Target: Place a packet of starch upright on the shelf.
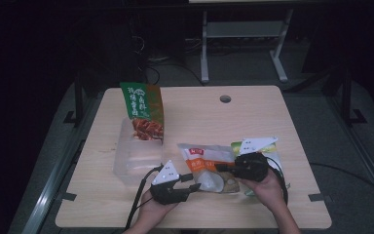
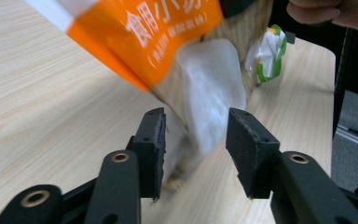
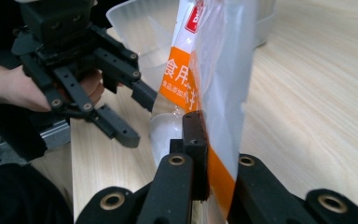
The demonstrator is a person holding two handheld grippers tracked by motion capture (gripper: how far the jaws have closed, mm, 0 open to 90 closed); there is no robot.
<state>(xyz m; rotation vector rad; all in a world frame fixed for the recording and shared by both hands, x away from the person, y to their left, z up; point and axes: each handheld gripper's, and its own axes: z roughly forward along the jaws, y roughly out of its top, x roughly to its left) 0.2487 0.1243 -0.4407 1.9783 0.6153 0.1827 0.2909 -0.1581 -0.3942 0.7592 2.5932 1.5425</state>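
Orange-and-white pouch (image 1: 208,168) lies on table (image 1: 292,195), right of the clear tub (image 1: 135,158) | right gripper (image 3: 216,154) fingers clamped on its edge | left gripper (image 2: 196,140) fingers half-wide around its corner, not pressing | judged: pouch not in tub yet; green bag (image 1: 143,112) already there

From above your side of the table (image 1: 253,112), you look forward and down across its whole top. Your left gripper's camera sits low and close behind the orange-and-white pouch (image 2: 200,79). Your right gripper's camera faces the same pouch, with the left gripper (image 3: 121,112) at its upper left.
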